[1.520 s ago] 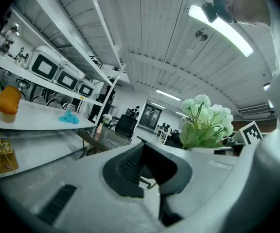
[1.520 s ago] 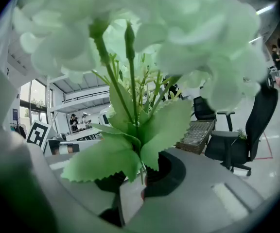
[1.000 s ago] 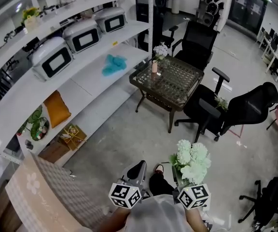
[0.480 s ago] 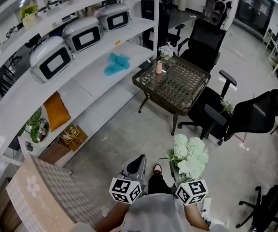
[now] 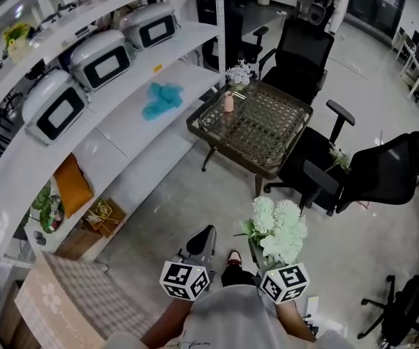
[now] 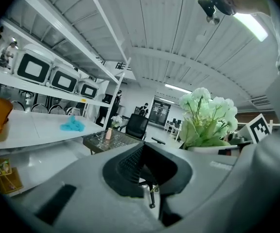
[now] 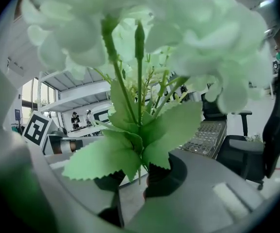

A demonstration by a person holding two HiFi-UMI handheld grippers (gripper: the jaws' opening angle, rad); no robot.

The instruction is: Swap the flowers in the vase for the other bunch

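Office floor, shelving [image 5: 122,115] at 9 o'clock. The vase [image 5: 228,102], holding white flowers [image 5: 238,73], stood on the wicker table [image 5: 268,133] at 12 o'clock. The right gripper [image 7: 132,176], jaws just eased wider, clamped the pale green bunch [image 5: 276,229] at 5 o'clock. The left gripper [image 6: 142,165] was closed, empty. The whole swap remained.

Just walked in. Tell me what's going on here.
A person stands some way back from the small table, a gripper in each hand. The right gripper holds the pale green bunch upright by its stems; its jaws have just been opening slightly, stems between them. The left gripper is shut and empty. The pink vase on the table has the white flowers in it, so the swap is not yet begun.
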